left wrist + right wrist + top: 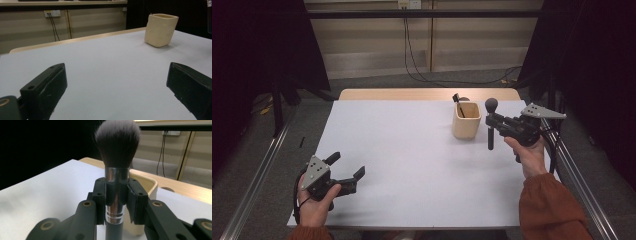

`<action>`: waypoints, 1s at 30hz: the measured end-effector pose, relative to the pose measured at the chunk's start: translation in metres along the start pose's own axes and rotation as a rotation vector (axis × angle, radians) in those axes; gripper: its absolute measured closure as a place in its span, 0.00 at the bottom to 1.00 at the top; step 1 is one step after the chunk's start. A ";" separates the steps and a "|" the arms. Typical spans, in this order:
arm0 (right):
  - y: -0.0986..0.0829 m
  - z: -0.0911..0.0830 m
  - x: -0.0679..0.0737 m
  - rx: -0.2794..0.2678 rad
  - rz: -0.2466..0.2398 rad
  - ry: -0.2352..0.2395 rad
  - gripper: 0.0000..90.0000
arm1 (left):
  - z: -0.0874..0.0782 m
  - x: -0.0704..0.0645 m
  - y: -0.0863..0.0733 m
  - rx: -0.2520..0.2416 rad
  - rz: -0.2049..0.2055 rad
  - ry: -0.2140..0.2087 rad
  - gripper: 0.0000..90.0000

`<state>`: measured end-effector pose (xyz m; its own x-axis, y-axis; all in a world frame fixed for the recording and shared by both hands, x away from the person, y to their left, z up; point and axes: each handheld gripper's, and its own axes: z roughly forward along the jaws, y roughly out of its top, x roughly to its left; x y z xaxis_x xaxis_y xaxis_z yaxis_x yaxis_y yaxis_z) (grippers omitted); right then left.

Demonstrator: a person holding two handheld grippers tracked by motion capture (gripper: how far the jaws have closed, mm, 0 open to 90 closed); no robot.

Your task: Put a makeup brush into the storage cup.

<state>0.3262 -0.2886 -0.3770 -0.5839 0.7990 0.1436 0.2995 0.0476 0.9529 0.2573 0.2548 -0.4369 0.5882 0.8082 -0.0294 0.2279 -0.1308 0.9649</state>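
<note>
Cream holder: holder [466,121] sits upper right of centre in high view, on the white table [412,160]; one dark item [458,106] already stands in it, pokes over the back rim — too small to ID.
Brush: makeup brush [491,125] held upright just right of the holder, bristle head up, handle end down, looks clear of the table top. In right gripper view the bristles [117,143] fill upper centre, holder [147,185] right behind.
Right gripper: right gripper [492,122] clamped on the brush at the metal ferrule [117,178], jaws either side — firm-looking grip.
Left gripper: left gripper [347,172] lower left of high view, jaws spread wide, nothing between them; left gripper view has the holder [161,30] far off at upper right.
Risk 1: ferrule is smooth metal — brush could slip or swivel in the jaws if tipped on the way over the rim.
Risk 2: handle end could catch the near rim & knock the light holder over; nothing braces it, left gripper well apart.
Risk 3: could jam vs the item already inside.
Hand pose: right hand [527,152] w/ forearm coming up from lower right, wrist roughly level, gripper pointing left toward the holder. Left hand [314,197] low near the bottom edge, gripper aimed up-right.
</note>
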 end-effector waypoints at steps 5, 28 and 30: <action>0.009 0.008 0.000 -0.016 -0.012 0.010 0.79 | 0.000 0.000 0.000 0.001 -0.002 0.000 0.03; 0.046 0.041 -0.004 -0.021 -0.030 -0.010 0.79 | 0.001 0.000 0.000 0.000 -0.024 -0.003 0.03; 0.049 0.044 -0.005 -0.029 -0.026 -0.012 0.79 | 0.001 0.000 0.000 0.002 -0.024 -0.002 0.03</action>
<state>0.3768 -0.2637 -0.3429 -0.5819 0.8050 0.1153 0.2622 0.0515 0.9636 0.2581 0.2546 -0.4376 0.5845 0.8097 -0.0530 0.2434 -0.1126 0.9634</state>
